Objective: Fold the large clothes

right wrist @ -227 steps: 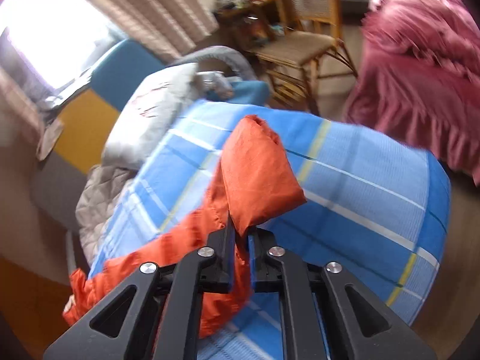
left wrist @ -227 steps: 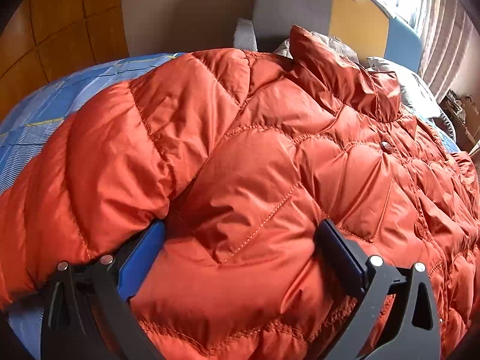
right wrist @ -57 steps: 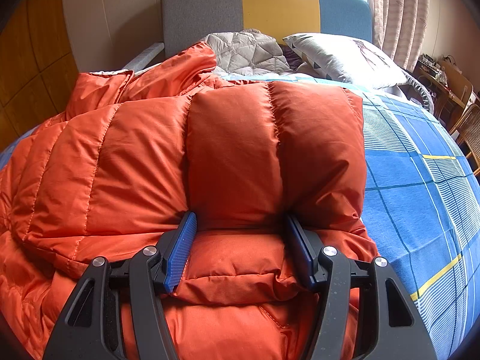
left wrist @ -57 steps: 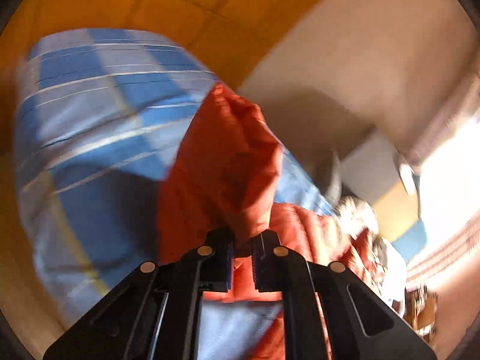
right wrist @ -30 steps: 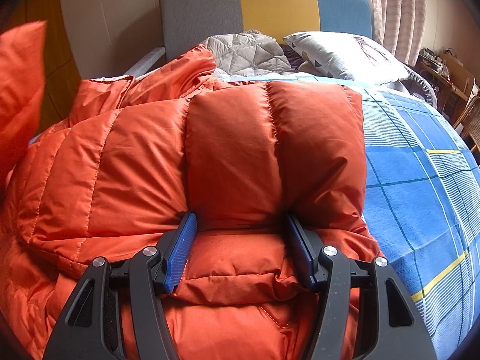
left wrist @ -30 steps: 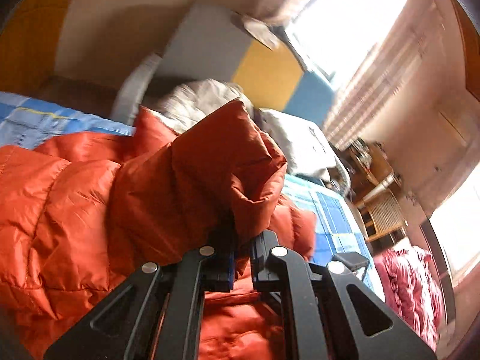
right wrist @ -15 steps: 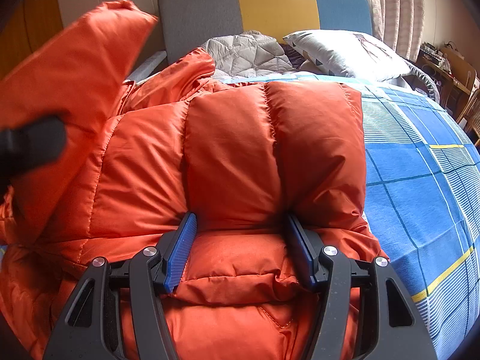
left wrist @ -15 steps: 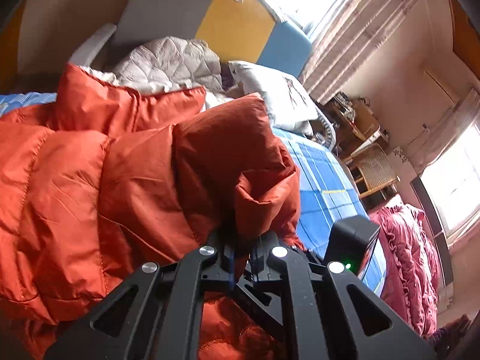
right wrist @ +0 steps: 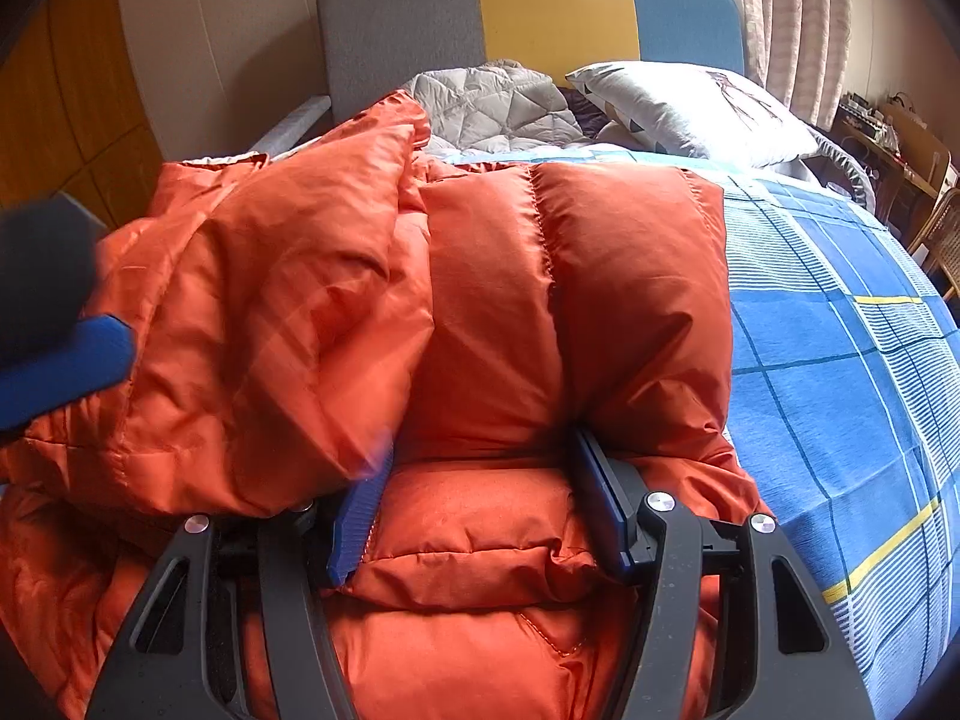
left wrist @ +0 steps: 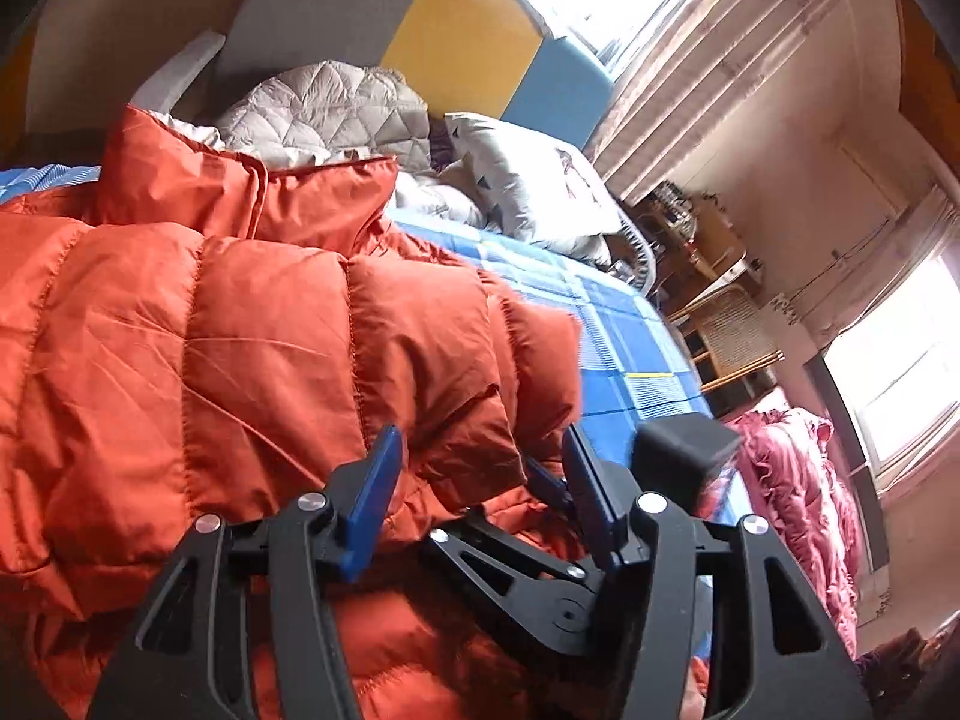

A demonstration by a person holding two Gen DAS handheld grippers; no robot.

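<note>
Both claws stand spread. Left wrist view: the left gripper [left wrist: 480, 468] straddles a puffy fold of the orange down jacket [left wrist: 240, 348], which lies across the blue plaid bedspread [left wrist: 624, 324] toward the headboard [left wrist: 456, 42]. Pressing the fold flat before lifting away should keep it from springing back. Right wrist view: the right gripper [right wrist: 480, 516], jaws apart, pins a sleeve [right wrist: 570, 300] – a pillow [right wrist: 690, 108] and grey quilt [right wrist: 498, 102] crowd the headboard end.

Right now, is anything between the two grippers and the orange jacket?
Nothing visible. The left gripper and right gripper are both open, pressed straight onto the jacket, with padding bulging between their fingers. The bed lies under it.
</note>
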